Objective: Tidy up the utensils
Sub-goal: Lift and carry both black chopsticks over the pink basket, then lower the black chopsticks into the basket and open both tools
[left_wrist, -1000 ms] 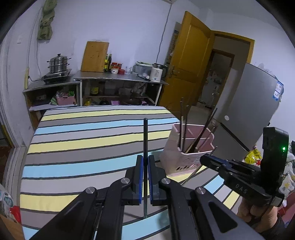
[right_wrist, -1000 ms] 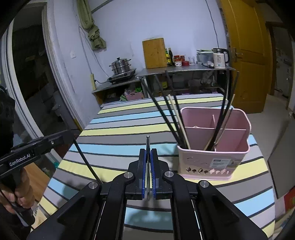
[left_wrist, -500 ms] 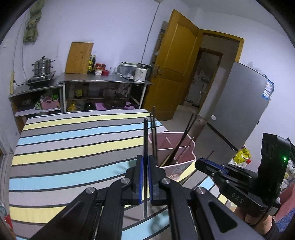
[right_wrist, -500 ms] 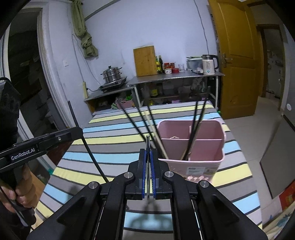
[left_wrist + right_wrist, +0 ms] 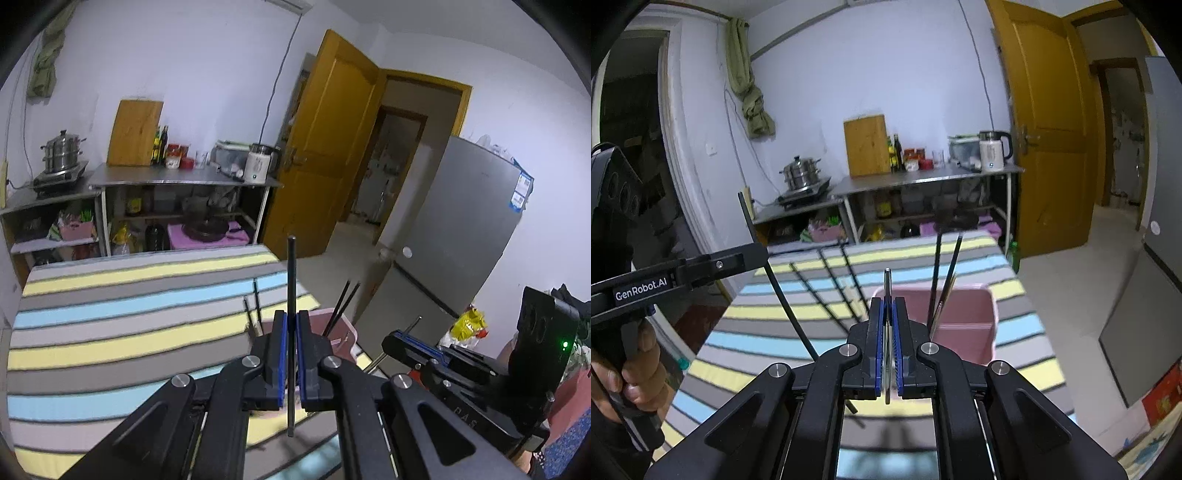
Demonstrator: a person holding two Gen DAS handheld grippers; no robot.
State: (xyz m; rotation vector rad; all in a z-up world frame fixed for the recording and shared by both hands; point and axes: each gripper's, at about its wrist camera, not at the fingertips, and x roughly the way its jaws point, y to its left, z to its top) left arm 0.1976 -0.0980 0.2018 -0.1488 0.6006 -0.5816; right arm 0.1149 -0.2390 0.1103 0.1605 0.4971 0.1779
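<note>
My left gripper [image 5: 291,314] is shut on a black chopstick [image 5: 291,273] that stands upright through its pads. My right gripper [image 5: 887,301] is shut on a thin silver utensil [image 5: 887,284], seen edge-on. A pink utensil holder [image 5: 964,314] stands on the striped table [image 5: 1015,328] just beyond the right gripper, with several dark chopsticks [image 5: 937,273] leaning in it. In the left wrist view the holder [image 5: 345,330] is mostly hidden behind the fingers. The left gripper [image 5: 762,253] hovers left of the holder, a hand [image 5: 639,369] on its grip. The right gripper [image 5: 388,339] shows at the right.
A steel shelf unit [image 5: 923,177] at the far wall carries a kettle [image 5: 991,149], a cutting board [image 5: 866,146] and a steamer pot [image 5: 799,173]. A yellow door [image 5: 1045,147] and a grey fridge [image 5: 469,229] stand to the right. The table edge drops off right of the holder.
Both grippers have risen and moved in over the pink holder, each still gripping its utensil. The holder has slid lower in both views and now sits partly behind the fingers.
</note>
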